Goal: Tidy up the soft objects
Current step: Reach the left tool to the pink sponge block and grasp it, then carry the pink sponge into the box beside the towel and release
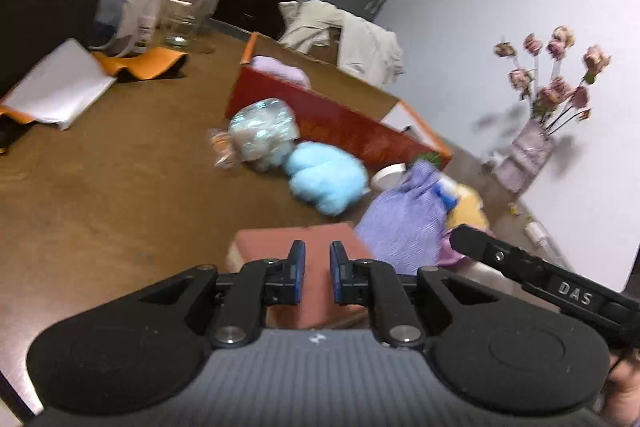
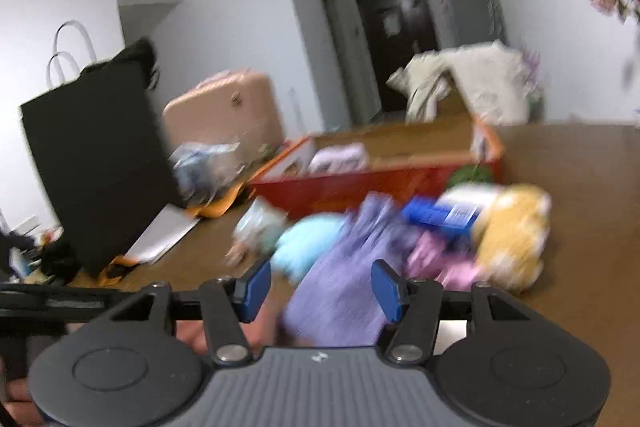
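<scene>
A red open box stands on the brown table with a pale purple soft item inside. In front of it lie a bagged plush, a blue plush, a purple knitted cloth and a yellow plush. My left gripper is shut, pads close together, over a pink block; a grip on it does not show. My right gripper is open, the purple cloth showing between its fingers without touching the pads. The blue plush and yellow plush flank it.
A vase of dried roses stands by the right wall. A beige jacket hangs behind the box. A black bag, a pink suitcase and a white pad crowd the left. A blue packet lies among the plush.
</scene>
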A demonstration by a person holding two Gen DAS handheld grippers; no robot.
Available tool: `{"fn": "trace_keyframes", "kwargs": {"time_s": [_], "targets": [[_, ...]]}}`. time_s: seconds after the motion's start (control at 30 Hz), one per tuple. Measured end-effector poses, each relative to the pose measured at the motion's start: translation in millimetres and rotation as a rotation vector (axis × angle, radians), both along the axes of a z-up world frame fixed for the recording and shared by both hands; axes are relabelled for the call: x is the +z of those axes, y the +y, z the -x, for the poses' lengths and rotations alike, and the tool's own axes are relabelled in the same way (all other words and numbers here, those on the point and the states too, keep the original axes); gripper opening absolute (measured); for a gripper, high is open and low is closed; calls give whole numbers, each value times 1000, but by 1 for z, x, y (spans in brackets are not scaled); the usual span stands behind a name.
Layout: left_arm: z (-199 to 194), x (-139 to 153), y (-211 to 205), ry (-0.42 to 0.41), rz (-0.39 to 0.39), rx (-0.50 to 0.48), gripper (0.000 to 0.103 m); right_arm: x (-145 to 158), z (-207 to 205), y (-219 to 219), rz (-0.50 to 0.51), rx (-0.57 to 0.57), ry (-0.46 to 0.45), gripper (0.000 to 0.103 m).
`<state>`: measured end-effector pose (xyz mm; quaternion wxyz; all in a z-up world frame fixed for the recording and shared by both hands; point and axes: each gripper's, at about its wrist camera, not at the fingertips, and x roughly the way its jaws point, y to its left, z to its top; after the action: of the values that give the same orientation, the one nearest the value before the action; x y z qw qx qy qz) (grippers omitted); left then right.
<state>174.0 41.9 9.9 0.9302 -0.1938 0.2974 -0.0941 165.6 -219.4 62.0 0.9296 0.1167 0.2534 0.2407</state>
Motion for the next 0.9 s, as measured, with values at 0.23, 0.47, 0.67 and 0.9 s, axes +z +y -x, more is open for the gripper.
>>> {"fn": "trace_keyframes", "kwargs": {"time_s": [0.23, 0.47, 0.67, 0.9], "targets": [[14, -6, 1, -57, -125, 97, 45, -16, -13, 20, -78, 73, 78, 54], [7, -18, 21, -1, -17, 43, 38, -35, -41, 42, -150, 110, 192, 22], [9, -20, 30, 26, 63, 8, 33, -34, -19, 34, -179, 126, 219, 22], [10, -21, 22, 30, 43, -25, 34, -43, -14, 27, -230, 104, 250, 24]]}}
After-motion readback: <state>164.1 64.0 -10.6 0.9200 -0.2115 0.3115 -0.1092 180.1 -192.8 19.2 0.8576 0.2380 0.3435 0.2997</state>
